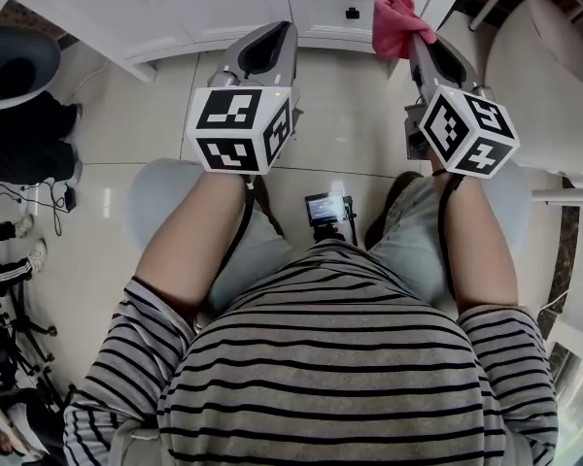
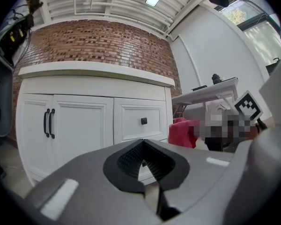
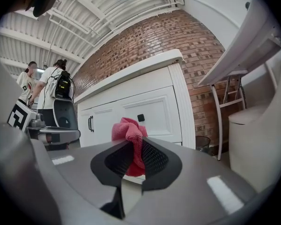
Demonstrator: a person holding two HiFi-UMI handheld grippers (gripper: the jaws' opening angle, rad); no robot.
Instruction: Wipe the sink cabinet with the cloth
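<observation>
Cabinet work first: the white sink cabinet (image 1: 223, 8) stands against a brick wall (image 2: 98, 41), with two doors at its left and a drawer front at its right. Pale glossy floor tiles (image 1: 126, 115) run up to its base. A person in a striped shirt (image 1: 340, 357) faces it from close by, with a gripper in each hand pointed at the cabinet front.

The left gripper (image 1: 277, 32) aims at the doors, its jaws pressed together with nothing between them. The right gripper (image 1: 413, 39) aims at the drawer side, and its jaws pinch the pink cloth (image 3: 129, 144), which bunches out above the tips. The cloth hangs just before the drawer front; whether it touches cannot be told.

Two black door handles (image 2: 48, 123) sit side by side, and a small black knob (image 2: 144, 121) marks the drawer.
</observation>
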